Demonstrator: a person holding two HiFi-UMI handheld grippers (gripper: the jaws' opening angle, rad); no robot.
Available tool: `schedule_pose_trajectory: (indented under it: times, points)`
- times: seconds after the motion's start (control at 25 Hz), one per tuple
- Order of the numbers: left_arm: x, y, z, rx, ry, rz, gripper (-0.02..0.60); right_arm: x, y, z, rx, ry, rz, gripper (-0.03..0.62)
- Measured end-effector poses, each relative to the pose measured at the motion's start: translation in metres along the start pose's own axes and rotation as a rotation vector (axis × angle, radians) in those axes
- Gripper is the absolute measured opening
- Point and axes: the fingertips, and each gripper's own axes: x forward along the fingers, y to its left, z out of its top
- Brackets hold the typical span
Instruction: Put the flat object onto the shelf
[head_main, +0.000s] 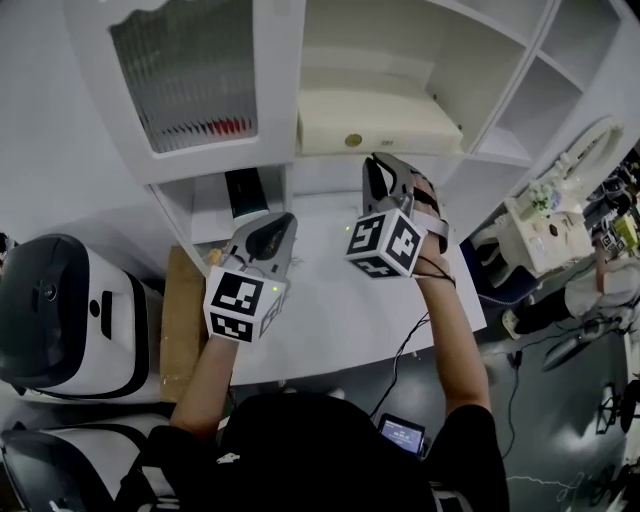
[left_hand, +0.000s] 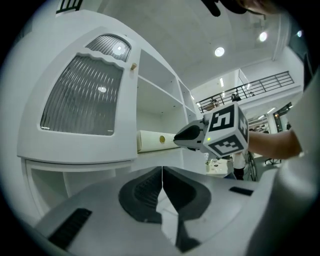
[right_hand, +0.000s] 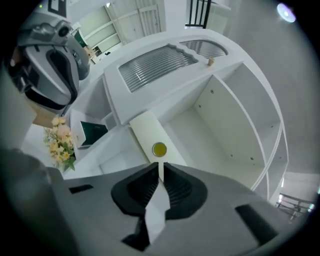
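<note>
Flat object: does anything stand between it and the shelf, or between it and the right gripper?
Nothing visible does. The flat object already lies on the shelf. The right gripper, jaws shut, points at the object's front edge beside the gold dot, with nothing between them. Whether they touch cannot be told.

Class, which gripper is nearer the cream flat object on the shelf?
Right. The right gripper is closed on the front edge of the cream flat object; the left gripper hangs back over the table, apart.

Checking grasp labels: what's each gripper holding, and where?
Left gripper: shut, empty. Right gripper: jaws nearly together at the near end of the cream flat box; whether they pinch its edge cannot be told.
</note>
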Motion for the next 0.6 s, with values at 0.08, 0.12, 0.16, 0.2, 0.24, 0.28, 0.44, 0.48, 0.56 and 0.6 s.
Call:
schedule_pose_trajectory:
  times: [0.08,0.12,0.16,0.2,0.24,0.28,0.44,0.48,0.56,0.6]
  points:
    - [-0.005,0.002,-0.001,-0.002,0.0,-0.01,0.006,-0.008,0.006,0.002,0.043,0.004,-0.004,0.009]
    - [-0.008,0.003,-0.002,-0.003,0.0,-0.015,0.006,-0.012,0.01,0.003,0.066,0.003,-0.001,0.003]
    - [-0.01,0.004,-0.003,-0.005,0.001,-0.021,0.006,-0.016,0.014,0.004,0.093,0.0,0.007,0.002]
    - [-0.013,0.004,-0.004,-0.007,0.001,-0.026,0.006,-0.02,0.019,0.005,0.125,-0.003,0.017,0.002]
    - [-0.015,0.005,-0.005,-0.009,0.003,-0.032,0.006,-0.024,0.024,0.007,0.162,-0.007,0.029,0.002]
    - [-0.017,0.006,-0.006,-0.012,0.004,-0.037,0.006,-0.029,0.029,0.008,0.201,-0.012,0.042,0.002]
    - [-0.025,0.007,-0.012,-0.019,0.009,-0.063,0.006,-0.048,0.046,0.017,0.353,-0.043,0.082,0.0]
    - [-0.027,0.007,-0.015,-0.019,0.011,-0.069,0.006,-0.053,0.049,0.019,0.377,-0.049,0.084,0.0]
    - [-0.031,0.009,-0.022,-0.022,0.016,-0.077,0.006,-0.063,0.057,0.021,0.418,-0.059,0.083,0.0]
    - [-0.032,0.009,-0.026,-0.025,0.022,-0.081,0.006,-0.067,0.062,0.022,0.442,-0.062,0.083,0.0]
